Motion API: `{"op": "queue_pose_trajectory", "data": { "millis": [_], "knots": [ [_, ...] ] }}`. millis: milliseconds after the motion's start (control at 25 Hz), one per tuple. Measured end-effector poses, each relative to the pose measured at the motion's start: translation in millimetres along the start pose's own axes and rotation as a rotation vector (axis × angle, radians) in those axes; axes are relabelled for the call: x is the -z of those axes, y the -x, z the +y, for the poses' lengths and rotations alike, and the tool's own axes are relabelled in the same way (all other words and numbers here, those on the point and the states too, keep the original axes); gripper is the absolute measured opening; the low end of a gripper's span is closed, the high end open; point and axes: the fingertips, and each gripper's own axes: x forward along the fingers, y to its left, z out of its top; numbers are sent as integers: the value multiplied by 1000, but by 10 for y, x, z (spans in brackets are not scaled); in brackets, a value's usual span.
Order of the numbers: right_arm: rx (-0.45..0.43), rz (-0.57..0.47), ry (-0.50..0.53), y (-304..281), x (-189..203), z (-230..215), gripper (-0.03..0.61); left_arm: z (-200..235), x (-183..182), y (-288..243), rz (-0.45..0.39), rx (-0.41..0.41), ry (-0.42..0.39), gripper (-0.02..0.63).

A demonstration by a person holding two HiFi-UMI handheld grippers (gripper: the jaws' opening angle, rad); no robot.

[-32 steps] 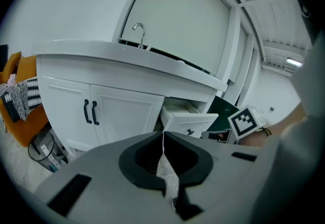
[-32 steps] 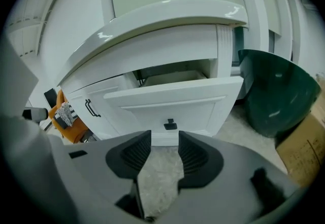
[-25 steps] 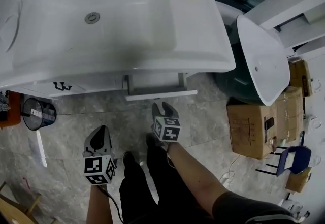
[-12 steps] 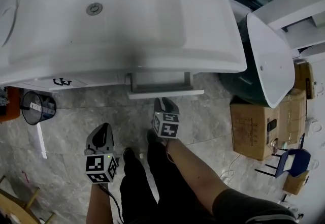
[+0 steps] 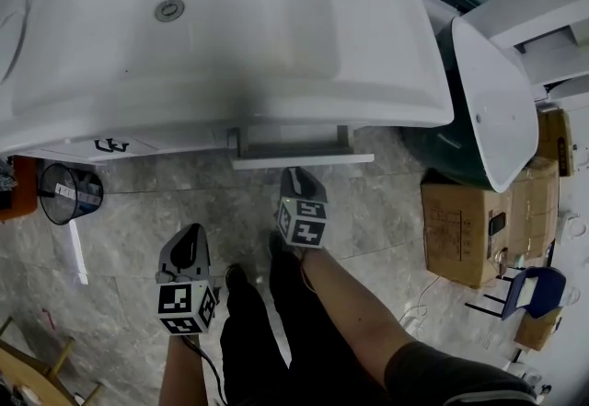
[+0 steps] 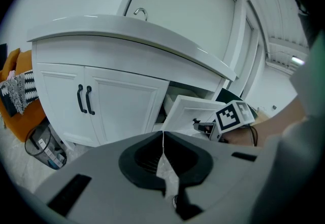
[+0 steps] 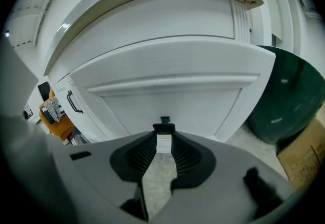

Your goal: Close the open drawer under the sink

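A white drawer (image 5: 302, 158) stands pulled out from under the white sink (image 5: 212, 45). Its panelled front (image 7: 167, 91) fills the right gripper view, with a small black handle (image 7: 164, 127) low in the middle. My right gripper (image 5: 296, 174) points at that front. Its jaws have just been closing, and they are now shut on the handle, which sits between the fingertips (image 7: 164, 134). My left gripper (image 5: 190, 234) hangs back over the floor, to the left, shut with nothing in it (image 6: 162, 134). From there the drawer (image 6: 190, 114) and the right gripper (image 6: 199, 126) show side on.
Cabinet doors with black pulls (image 6: 85, 99) are left of the drawer. A wire bin (image 5: 66, 192) stands on the stone floor at left. A white basin on a dark green tub (image 5: 492, 100), cardboard boxes (image 5: 469, 229) and a blue chair (image 5: 534, 289) crowd the right.
My right gripper has edged forward until its tips reach the drawer front. The left gripper has kept its place. The drawer sticks out about as far as before.
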Motion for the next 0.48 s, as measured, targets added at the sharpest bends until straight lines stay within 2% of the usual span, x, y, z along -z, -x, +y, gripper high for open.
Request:
{"op": "queue_pose_trajectory", "data": {
  "millis": [200,480],
  "knots": [
    [-4,-45,1,-136,-251,-20,94,-7,16,-23,6,2,-3,15],
    [-13,-53,26,-381,-538,-50,87,-46,31,-82,14,12,-3,15]
  ]
}}
